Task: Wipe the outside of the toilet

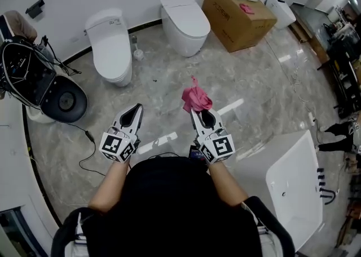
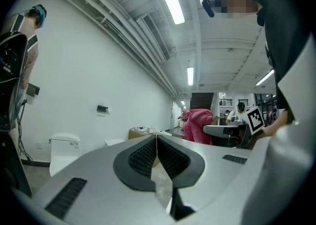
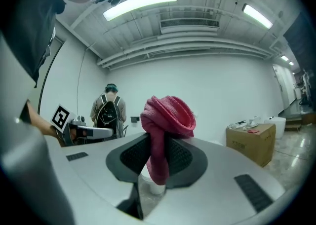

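Right gripper (image 1: pixel 198 110) clamped on pink cloth (image 1: pixel 196 98); left gripper (image 1: pixel 137 108) closed, nothing between jaws; both well apart from left-hand toilet (image 1: pixel 111 47).

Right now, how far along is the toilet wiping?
Done: the pink cloth is clamped in the right gripper. In hand: both grippers are held well short of the toilets; the left gripper is shut, empty. Left: all the wiping; the cloth touches neither the left toilet nor the right toilet.

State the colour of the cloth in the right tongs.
Pink cloth, clearest in the right gripper view.
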`<state>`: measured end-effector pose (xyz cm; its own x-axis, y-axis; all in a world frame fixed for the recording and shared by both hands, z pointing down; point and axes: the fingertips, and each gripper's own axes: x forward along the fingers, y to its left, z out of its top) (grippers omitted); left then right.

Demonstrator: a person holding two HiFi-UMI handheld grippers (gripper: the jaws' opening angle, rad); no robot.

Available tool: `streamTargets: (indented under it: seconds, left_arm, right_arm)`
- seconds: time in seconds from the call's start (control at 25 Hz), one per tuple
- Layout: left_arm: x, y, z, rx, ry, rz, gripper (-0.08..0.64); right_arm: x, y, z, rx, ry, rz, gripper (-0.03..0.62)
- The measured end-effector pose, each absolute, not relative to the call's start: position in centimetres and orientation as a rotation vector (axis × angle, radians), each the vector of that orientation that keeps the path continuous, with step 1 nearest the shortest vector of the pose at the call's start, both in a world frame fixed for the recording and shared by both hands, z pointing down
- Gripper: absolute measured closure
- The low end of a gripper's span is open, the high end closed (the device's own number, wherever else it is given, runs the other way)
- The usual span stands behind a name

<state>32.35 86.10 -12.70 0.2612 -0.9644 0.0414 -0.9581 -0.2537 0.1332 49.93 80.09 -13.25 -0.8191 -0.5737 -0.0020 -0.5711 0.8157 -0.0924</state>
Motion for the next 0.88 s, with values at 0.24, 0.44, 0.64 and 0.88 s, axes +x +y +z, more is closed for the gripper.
streamTargets:
  seconds: [0.24, 0.44, 0.64, 0.88]
  left_arm:
    - [30.0, 85.5, -13.0, 2.393, -1.856, -0.044, 0.541]
    - [28.9, 86.1, -11.8, 2.405, -1.769, -0.053, 0.541]
    - [29.1, 86.6, -10.6, 2.404, -1.700, -0.067, 0.541]
    - [28.1, 84.5, -9.8, 2.402, -1.695, -0.062, 0.541]
  right_arm:
    - [49.4, 79.1, -13.4, -1.027, 2.924, -0.131, 0.506]
    - [47.2, 80.1, -12.8, -1.021, 2.930, -0.206, 0.505]
    - [46.9, 80.7, -12.6, -1.033, 2.940, -0.226, 0.506]
    - [46.9, 78.4, -11.6, -1.054, 2.936, -0.257, 0.506]
